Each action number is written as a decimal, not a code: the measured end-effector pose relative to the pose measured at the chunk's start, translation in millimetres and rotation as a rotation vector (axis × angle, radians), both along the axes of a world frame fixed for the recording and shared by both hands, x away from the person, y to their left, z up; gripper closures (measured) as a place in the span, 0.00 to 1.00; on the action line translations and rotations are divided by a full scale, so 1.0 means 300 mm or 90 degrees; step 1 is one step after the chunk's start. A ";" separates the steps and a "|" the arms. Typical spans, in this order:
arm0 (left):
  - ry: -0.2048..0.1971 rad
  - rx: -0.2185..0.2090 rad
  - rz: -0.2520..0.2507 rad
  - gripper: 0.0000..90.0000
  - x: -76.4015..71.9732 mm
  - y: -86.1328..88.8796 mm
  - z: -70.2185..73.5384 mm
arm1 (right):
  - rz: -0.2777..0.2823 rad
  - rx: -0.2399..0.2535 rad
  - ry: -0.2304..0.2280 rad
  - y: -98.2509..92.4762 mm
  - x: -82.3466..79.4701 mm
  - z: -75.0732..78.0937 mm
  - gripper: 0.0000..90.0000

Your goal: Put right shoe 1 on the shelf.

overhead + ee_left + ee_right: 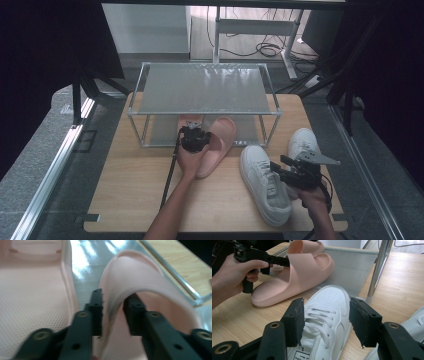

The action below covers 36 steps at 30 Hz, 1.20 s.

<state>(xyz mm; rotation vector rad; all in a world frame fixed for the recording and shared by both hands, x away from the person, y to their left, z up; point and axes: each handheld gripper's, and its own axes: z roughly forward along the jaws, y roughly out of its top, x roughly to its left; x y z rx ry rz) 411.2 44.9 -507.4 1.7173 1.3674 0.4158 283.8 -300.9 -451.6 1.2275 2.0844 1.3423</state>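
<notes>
A pink slipper (pixel 222 135) lies with its toe on the low shelf of a metal rack (pixel 272 112) and its heel on the table. My left gripper (pixel 194 137) is at its strap (pixel 140 272). The jaws straddle the strap's edge with a little space on each side, so my left gripper (pixel 113 300) is open. A second pink slipper (pixel 30 290) rests on the shelf beside it. My right gripper (pixel 325 315) hovers open over a white sneaker (pixel 329 302) on the table, and its pads stand clear of the shoe. In the high view my right gripper (pixel 280 167) is at that sneaker's (pixel 262 182) right side.
Another white sneaker (pixel 302 142) lies to the right, behind my right hand. The rack's frosted top shelf (pixel 205 87) covers the back half of the wooden table (pixel 130 185). A rack leg (pixel 379 267) stands close behind the sneaker's toe.
</notes>
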 end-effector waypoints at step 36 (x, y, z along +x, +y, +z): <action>-0.031 0.041 -0.198 1.00 -0.211 -0.042 0.079 | 0.004 -0.005 0.006 0.016 0.005 -0.010 0.52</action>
